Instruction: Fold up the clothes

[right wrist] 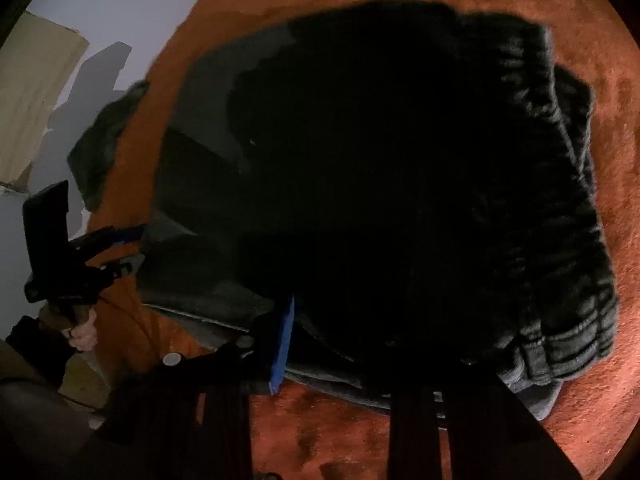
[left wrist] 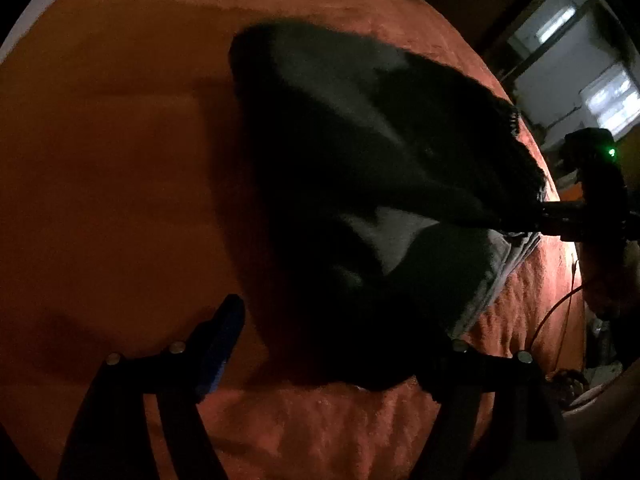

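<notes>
A dark grey garment (left wrist: 360, 152) with a ribbed elastic waistband (right wrist: 560, 208) lies partly folded on an orange blanket (left wrist: 100, 160). My left gripper (left wrist: 340, 328) stands open astride the garment's near edge, its blue pad (left wrist: 224, 336) clear of the cloth; it also shows in the right wrist view as the left gripper (right wrist: 134, 250) at the garment's left edge. My right gripper (right wrist: 352, 340) is shut on the garment's upper layer, which fills that view and hides one finger. In the left wrist view the lifted fold tapers to the right gripper (left wrist: 548, 212).
The orange blanket (right wrist: 600, 100) covers the whole bed. Another dark cloth (right wrist: 104, 140) lies at the bed's edge by a white wall (right wrist: 120, 8). A bright window (left wrist: 600, 100) is off to the right. A thin orange cable (left wrist: 560, 304) hangs by the bed's side.
</notes>
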A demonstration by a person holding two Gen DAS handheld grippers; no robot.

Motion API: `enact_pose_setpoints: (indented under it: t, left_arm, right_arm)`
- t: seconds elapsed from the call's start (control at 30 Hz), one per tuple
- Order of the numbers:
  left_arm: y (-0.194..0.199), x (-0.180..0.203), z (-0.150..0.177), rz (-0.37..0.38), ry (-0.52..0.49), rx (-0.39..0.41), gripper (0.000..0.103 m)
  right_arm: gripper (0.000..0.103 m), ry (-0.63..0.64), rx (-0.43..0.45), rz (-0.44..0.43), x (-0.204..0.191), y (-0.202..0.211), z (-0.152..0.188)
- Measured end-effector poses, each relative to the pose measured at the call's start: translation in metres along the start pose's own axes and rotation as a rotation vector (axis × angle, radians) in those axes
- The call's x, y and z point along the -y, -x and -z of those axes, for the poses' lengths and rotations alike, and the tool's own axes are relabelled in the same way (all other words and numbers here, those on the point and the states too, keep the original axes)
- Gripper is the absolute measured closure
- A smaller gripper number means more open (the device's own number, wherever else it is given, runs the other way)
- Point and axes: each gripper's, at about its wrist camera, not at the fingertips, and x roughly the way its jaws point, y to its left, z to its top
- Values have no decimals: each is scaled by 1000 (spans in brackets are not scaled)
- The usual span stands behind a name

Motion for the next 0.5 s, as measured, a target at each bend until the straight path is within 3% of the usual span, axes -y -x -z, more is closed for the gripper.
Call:
enact_pose_setpoints:
  t: [0.1,0.17,0.23,0.27,0.33,0.4,0.43,0.5]
  left_arm:
    - [30,20,-8,95,-72,59,26]
    - [26,38,-6,50,-164,40,26]
    - [-2,46,7,-74,-259,-21,26]
    - [-19,44,15,-97,-268,-59,26]
    - [-35,19,27,-37,-189,-77,18]
    - [-38,-13,29,64,-36,-83,13]
    - [-39,-18,30,78,-27,-85,12]
    - [-37,-9,34,27,-120,-59,11]
  right_arm:
    - [78,48,72,-77,-9,26,-5]
    - [78,53,77,-116,-11,30,-6]
    - [78,36,64,-100,-4,22,-9]
    - [78,26,52,-81,-8,14,-11]
    - [78,6,30,-34,-13,-2,-14]
    - [85,-9,30,34,4,-4,-8]
    - [98,-7,35,30,12,-6,-5]
    - [103,-31,39,10,25,-9,-3]
